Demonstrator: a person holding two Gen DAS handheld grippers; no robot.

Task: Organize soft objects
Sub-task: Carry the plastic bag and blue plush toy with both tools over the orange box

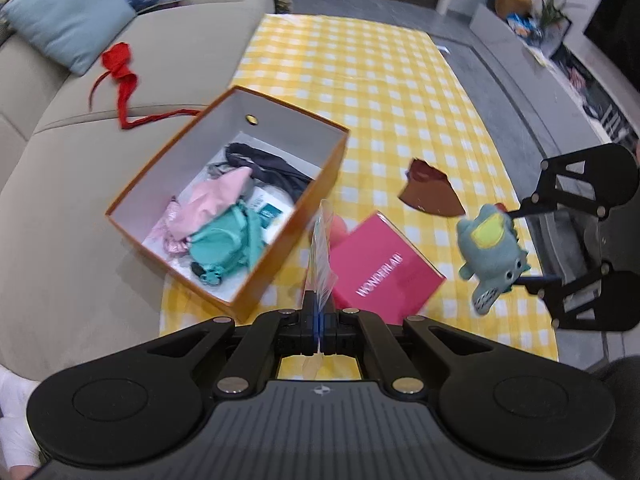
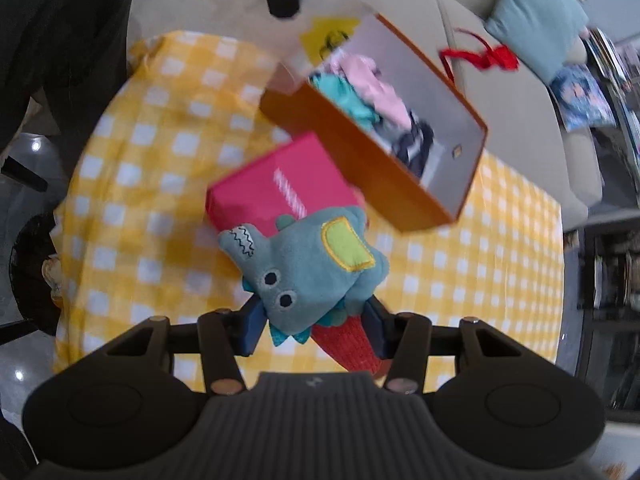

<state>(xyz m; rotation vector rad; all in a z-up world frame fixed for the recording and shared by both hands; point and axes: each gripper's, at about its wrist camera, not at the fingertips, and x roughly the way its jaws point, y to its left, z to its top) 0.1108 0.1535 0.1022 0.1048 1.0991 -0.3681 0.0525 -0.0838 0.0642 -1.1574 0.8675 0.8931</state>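
Note:
An open orange box (image 1: 280, 236) sits on the yellow checked cloth (image 1: 380, 80) and holds pink, teal and dark soft items (image 1: 224, 224). My left gripper (image 1: 320, 316) is shut on a clear plastic bag (image 1: 322, 256), held edge-on above the cloth beside the box. My right gripper (image 2: 316, 320) is shut on a blue plush dinosaur toy (image 2: 312, 264) with a yellow patch, held in the air above the cloth. The toy also shows in the left wrist view (image 1: 492, 252), with the right gripper (image 1: 524, 244) on it. The box also shows in the right wrist view (image 2: 360, 168).
A pink box (image 1: 384, 268) lies beside the orange box. A brown piece (image 1: 432, 194) lies on the cloth. A red ribbon (image 1: 120, 76) lies on the beige sofa (image 1: 80, 168), with a blue cushion (image 1: 68, 16). A shelf with clutter (image 1: 560, 52) stands on the right.

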